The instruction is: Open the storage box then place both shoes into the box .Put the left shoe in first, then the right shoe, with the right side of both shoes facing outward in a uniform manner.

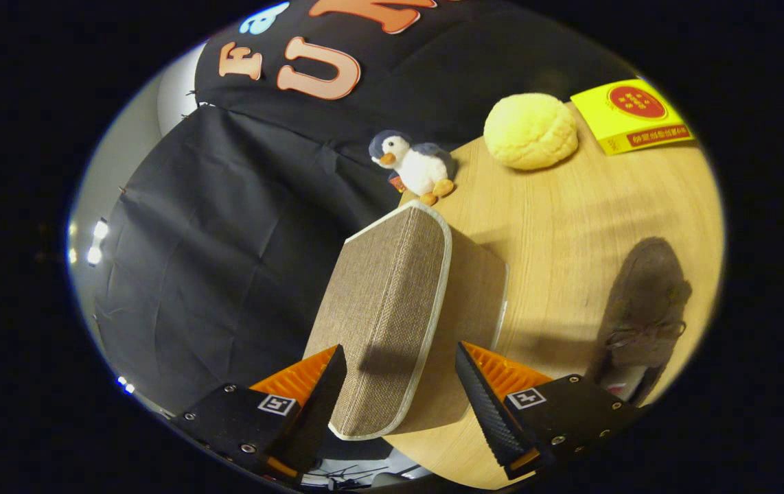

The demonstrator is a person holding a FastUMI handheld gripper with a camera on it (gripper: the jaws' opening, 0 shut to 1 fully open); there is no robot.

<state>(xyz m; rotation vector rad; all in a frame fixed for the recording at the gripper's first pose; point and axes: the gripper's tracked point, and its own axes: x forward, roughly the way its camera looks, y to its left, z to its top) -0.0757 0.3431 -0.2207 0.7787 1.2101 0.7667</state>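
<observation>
Woven brown fabric right ahead: the storage box [392,309] sits at the table [570,226] edge with its lid down, so I judge step one isn't done. One shoe [642,309] lies on the wood off to the right, not boxed. My gripper [399,391] is tilted, spread wide, fingers flanking the box's near end without pressing it. Both shoes left to place.
</observation>
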